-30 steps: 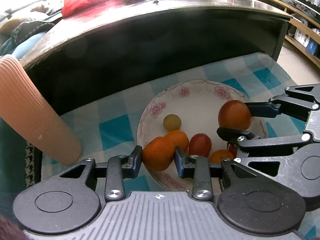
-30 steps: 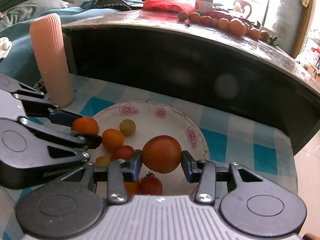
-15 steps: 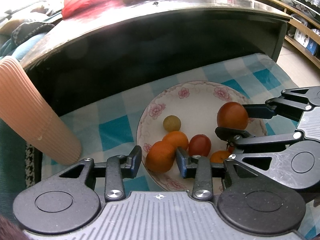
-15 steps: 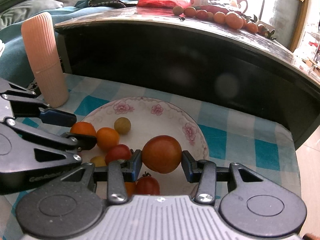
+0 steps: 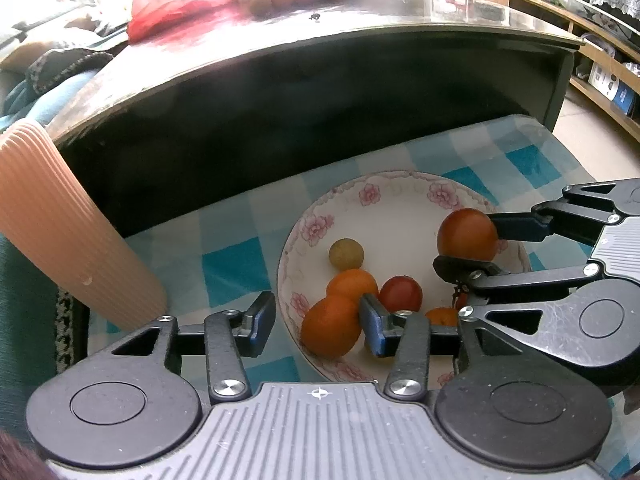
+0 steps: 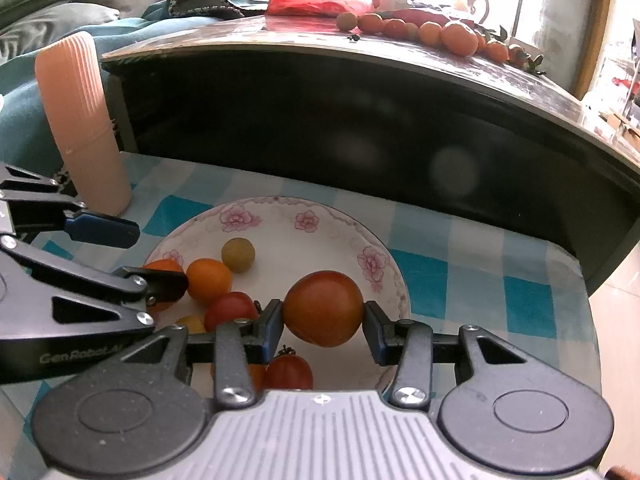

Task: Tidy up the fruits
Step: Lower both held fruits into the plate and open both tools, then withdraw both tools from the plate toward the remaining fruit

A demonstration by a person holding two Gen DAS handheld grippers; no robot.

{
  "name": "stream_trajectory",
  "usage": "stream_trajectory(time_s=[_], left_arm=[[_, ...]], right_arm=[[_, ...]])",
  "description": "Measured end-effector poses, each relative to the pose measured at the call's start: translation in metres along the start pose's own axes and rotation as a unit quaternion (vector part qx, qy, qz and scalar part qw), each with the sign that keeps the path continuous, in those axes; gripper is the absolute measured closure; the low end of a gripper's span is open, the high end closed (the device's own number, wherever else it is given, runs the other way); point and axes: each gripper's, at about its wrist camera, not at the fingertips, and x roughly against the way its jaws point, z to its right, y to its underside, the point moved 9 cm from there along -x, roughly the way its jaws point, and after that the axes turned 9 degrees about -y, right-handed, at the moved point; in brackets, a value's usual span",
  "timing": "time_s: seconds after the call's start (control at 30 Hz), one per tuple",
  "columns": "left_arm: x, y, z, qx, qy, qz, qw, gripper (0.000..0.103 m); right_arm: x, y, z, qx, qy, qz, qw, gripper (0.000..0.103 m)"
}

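Over a floral plate [image 6: 384, 268] on a blue checked cloth [image 6: 472, 280], the right gripper [image 6: 323, 322] clamps a large red-orange tomato [image 6: 323, 308], seemingly poised to set it down. Beside it, the left gripper [image 5: 318, 318] stands open, 1 finger touching an orange fruit [image 5: 331, 330] resting among 5 others.
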Motion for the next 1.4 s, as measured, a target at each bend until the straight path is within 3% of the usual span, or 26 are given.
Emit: stream_trajectory(time_s=[0.23,0.93,1.17,1.4], left_arm=[[0.004,-0.003,-0.005,0.008,-0.001,0.006,1.0,0.04],[0.02,-0.003,-0.003,0.007,0.013,0.02,0.9997,0.039],[0.032,0.001,-0.004,0.006,0.022,0.024,0.9995,0.039],[0.041,0.013,-0.009,0.002,0.032,0.021,0.9992,0.038]], right_arm=[[0.009,-0.008,0.004,-0.014,-0.004,0.021,1.0,0.04],[0.039,-0.008,0.018,-0.051,0.003,0.034,0.998,0.04],[0.06,0.01,0.002,-0.043,-0.011,0.025,0.999,0.04],[0.065,0.042,-0.04,-0.026,-0.049,-0.002,0.998,0.04]])
